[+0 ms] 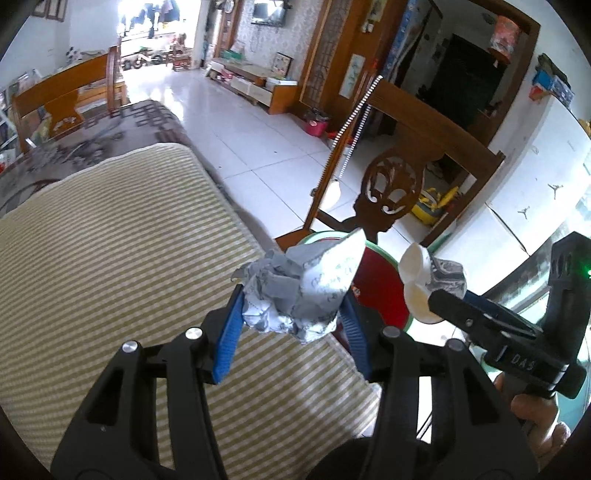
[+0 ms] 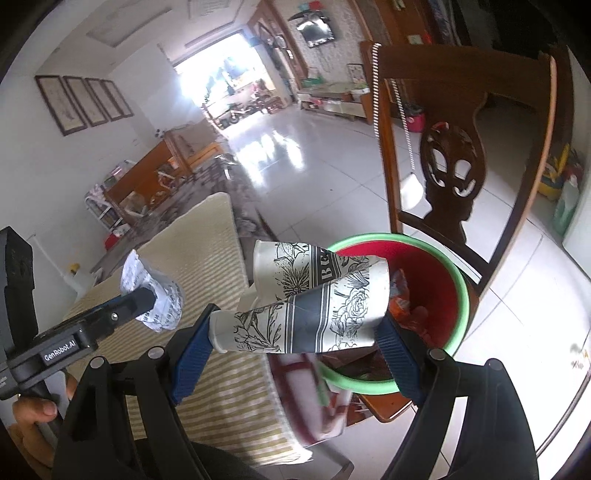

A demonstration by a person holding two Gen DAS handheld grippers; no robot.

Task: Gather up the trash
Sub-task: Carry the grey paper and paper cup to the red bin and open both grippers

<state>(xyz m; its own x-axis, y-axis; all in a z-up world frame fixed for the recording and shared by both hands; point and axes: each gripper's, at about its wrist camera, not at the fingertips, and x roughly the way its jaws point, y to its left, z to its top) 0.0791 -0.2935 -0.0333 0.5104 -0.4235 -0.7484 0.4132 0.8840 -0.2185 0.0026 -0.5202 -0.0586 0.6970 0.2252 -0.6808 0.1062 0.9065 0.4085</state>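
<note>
- Right gripper [image 2: 295, 325] clamped on two paper cups [image 2: 314, 295], lying crosswise; bin [image 2: 458, 280] just ahead, below.
- Left gripper [image 1: 291, 314] clamped on crumpled paper [image 1: 295, 291]; bin farther, ahead-right.

A glossy white tile floor [image 1: 236, 122] runs to a bright open doorway [image 2: 225, 81]. A carved wooden chair [image 2: 450, 162] stands near. A TV [image 1: 269, 14] hangs on the patterned wall; four framed pictures [image 2: 85, 103] line a white wall. A wooden bench [image 1: 66, 96] stands by a striped cushion [image 1: 110, 251].
</note>
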